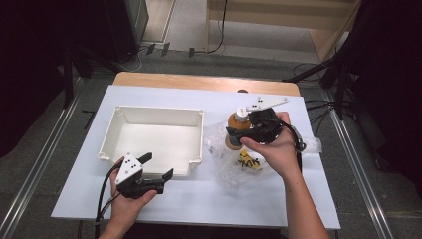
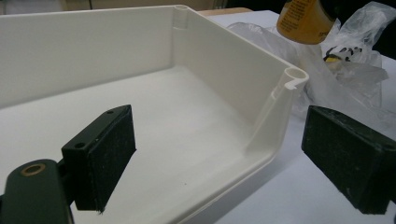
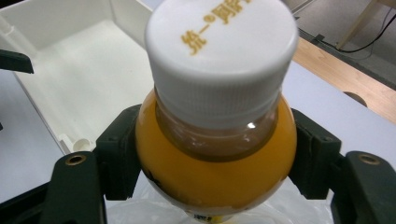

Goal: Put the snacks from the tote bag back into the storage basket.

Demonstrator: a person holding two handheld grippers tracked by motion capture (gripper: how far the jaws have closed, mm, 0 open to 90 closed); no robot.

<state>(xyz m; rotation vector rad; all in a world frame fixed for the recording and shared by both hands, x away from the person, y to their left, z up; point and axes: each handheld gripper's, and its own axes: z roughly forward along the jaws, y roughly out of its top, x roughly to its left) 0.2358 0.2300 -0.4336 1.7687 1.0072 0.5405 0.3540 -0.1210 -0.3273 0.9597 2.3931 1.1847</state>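
Gripping one orange bottle point(image 3: 215, 158) just below its white cap point(image 3: 222, 56), the right gripper point(image 1: 244, 133) has both jaws pressed against the bottle's shoulders. Bottle hangs above one crumpled clear plastic bag point(image 1: 234, 162), which holds something yellow point(image 1: 249, 162), too crumpled to identify. One white tray point(image 1: 152, 115) sits just left of the bag. Left gripper point(image 1: 158, 167) hovers at the tray's near right corner, jaws spread wide, holding nothing; that corner sits between its pads point(image 2: 112, 156). White sheet point(image 1: 199, 199) covers one wooden table point(image 1: 204, 82).
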